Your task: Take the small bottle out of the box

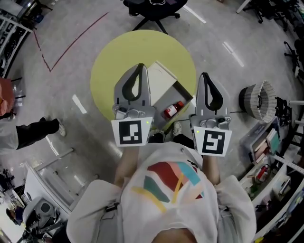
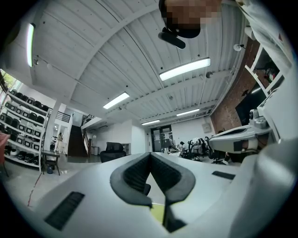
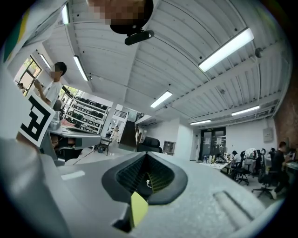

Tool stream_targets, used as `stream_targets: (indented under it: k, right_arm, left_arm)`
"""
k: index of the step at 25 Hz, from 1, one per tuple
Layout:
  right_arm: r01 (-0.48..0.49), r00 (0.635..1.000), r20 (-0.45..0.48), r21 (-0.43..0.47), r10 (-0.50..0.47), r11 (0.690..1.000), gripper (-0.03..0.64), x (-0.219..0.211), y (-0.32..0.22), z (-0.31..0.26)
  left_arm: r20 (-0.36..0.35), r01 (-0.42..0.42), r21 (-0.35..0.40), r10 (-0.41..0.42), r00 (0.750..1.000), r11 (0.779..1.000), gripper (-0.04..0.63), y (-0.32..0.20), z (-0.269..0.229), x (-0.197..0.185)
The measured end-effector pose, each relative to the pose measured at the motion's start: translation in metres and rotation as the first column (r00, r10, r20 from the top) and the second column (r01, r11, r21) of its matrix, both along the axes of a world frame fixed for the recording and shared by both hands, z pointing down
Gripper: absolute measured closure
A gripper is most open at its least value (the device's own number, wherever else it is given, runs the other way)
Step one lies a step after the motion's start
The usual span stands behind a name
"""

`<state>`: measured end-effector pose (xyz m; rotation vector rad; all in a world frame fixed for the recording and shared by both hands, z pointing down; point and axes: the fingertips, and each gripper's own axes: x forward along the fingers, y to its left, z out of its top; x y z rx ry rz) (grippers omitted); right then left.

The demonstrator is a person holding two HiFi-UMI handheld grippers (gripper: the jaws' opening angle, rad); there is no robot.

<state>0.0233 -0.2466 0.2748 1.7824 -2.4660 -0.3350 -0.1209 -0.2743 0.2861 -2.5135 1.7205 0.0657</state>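
In the head view a small red bottle (image 1: pixel 174 109) with a dark cap lies on its side inside an open cream box (image 1: pixel 164 84) at the near edge of a round yellow table (image 1: pixel 109 61). My left gripper (image 1: pixel 141 66) is held above the box's left part, shut and empty. My right gripper (image 1: pixel 204 74) is just right of the box, also shut with nothing in it. In the left gripper view the left gripper (image 2: pixel 150 154) points level across the room with its jaws meeting at the tips. The right gripper view shows the right gripper (image 3: pixel 147 154) the same way. Neither gripper view shows the bottle.
A black office chair (image 1: pixel 154 9) stands beyond the table. A round white fan (image 1: pixel 259 99) and cluttered shelves (image 1: pixel 270 156) are at the right. Another person's dark leg and shoe (image 1: pixel 40 130) are at the left, with a metal rack (image 1: pixel 47 180) below. Red tape (image 1: pixel 71 42) marks the floor.
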Motion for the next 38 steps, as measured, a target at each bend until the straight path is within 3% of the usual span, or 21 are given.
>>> stream_targets:
  k: [11, 17, 19, 20, 21, 23, 25, 28, 30, 32, 38]
  right_arm:
    - [0.076, 0.997, 0.025, 0.009, -0.076, 0.997, 0.612, 0.017, 0.016, 0.0]
    - [0.085, 0.996, 0.041, -0.001, -0.085, 0.996, 0.612, 0.03, 0.017, 0.002]
    - [0.096, 0.994, 0.046, -0.012, -0.095, 0.995, 0.612, 0.034, 0.018, 0.004]
    - [0.102, 0.994, 0.05, -0.021, -0.101, 0.995, 0.612, 0.036, 0.018, 0.007]
    - [0.107, 0.993, 0.053, -0.03, -0.105, 0.994, 0.612, 0.038, 0.019, 0.01]
    - [0.115, 0.992, 0.055, -0.049, -0.112, 0.992, 0.612, 0.04, 0.021, 0.017]
    - [0.121, 0.992, 0.054, -0.071, -0.117, 0.99, 0.612, 0.042, 0.023, 0.025]
    - [0.128, 0.991, 0.056, -0.107, -0.122, 0.986, 0.612, 0.044, 0.026, 0.036]
    - [0.131, 0.991, 0.053, -0.124, -0.125, 0.984, 0.612, 0.045, 0.028, 0.041]
    - [0.129, 0.991, 0.054, -0.145, -0.122, 0.981, 0.612, 0.047, 0.03, 0.047]
    - [0.132, 0.991, 0.053, -0.179, -0.124, 0.975, 0.612, 0.051, 0.032, 0.059]
  left_arm:
    - [0.032, 0.012, 0.03, -0.013, 0.999, 0.999, 0.58, 0.014, -0.017, 0.032]
    - [0.092, -0.075, -0.081, 0.083, 0.992, 0.994, 0.57, 0.011, -0.002, 0.054]
    - [0.079, -0.142, -0.141, 0.154, 0.985, 0.98, 0.461, 0.005, 0.012, 0.064]
    - [0.066, -0.182, -0.175, 0.196, 0.978, 0.968, 0.452, 0.001, 0.023, 0.071]
    - [0.056, -0.22, -0.227, 0.238, 0.97, 0.949, 0.434, -0.001, 0.038, 0.077]
    - [0.055, -0.275, -0.374, 0.317, 0.947, 0.886, 0.419, 0.001, 0.076, 0.087]
    - [0.08, -0.294, -0.518, 0.387, 0.919, 0.804, 0.419, 0.012, 0.116, 0.096]
    - [0.099, -0.295, -0.675, 0.48, 0.872, 0.676, 0.419, 0.034, 0.172, 0.108]
    - [0.087, -0.302, -0.75, 0.54, 0.837, 0.588, 0.401, 0.05, 0.202, 0.116]
    - [0.085, -0.29, -0.806, 0.586, 0.805, 0.516, 0.382, 0.063, 0.229, 0.12]
    - [0.048, -0.205, -0.926, 0.639, 0.768, 0.317, 0.38, 0.091, 0.291, 0.114]
